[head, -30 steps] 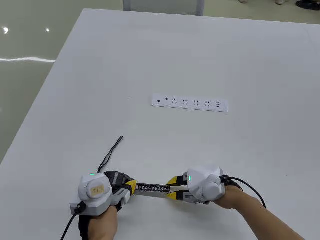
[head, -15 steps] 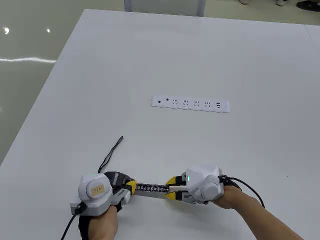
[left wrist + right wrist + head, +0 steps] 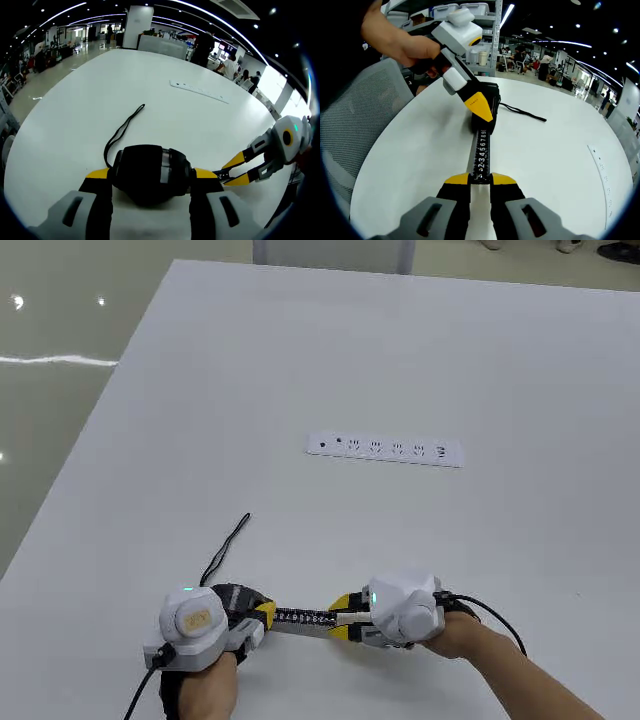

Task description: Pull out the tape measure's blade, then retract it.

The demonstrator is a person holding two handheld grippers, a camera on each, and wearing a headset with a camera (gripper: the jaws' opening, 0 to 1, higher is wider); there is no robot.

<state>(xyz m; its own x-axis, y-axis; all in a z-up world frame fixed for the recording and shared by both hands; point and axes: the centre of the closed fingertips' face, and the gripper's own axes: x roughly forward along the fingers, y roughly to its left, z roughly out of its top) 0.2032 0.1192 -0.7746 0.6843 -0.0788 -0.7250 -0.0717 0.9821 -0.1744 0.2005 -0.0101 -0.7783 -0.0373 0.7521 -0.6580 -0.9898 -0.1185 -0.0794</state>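
Low in the head view, our left gripper [image 3: 262,614] clamps the round black tape measure case [image 3: 232,598]. Our right gripper [image 3: 343,617] pinches its black numbered blade [image 3: 303,619].

The left tool [image 3: 258,620] points right, its jaws clamped on the tape measure [image 3: 150,172]. The right tool [image 3: 341,618] faces it, jaws pinched on the blade [image 3: 481,155]. The left hand [image 3: 205,690] and right hand [image 3: 462,632] grip from behind, and the right forearm [image 3: 540,690] angles off lower right.

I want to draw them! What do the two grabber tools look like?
The left gripper and right gripper have rounded white bodies, yellow-tipped jaws, a green light and a black cable. The left one wears a tan patch on top.
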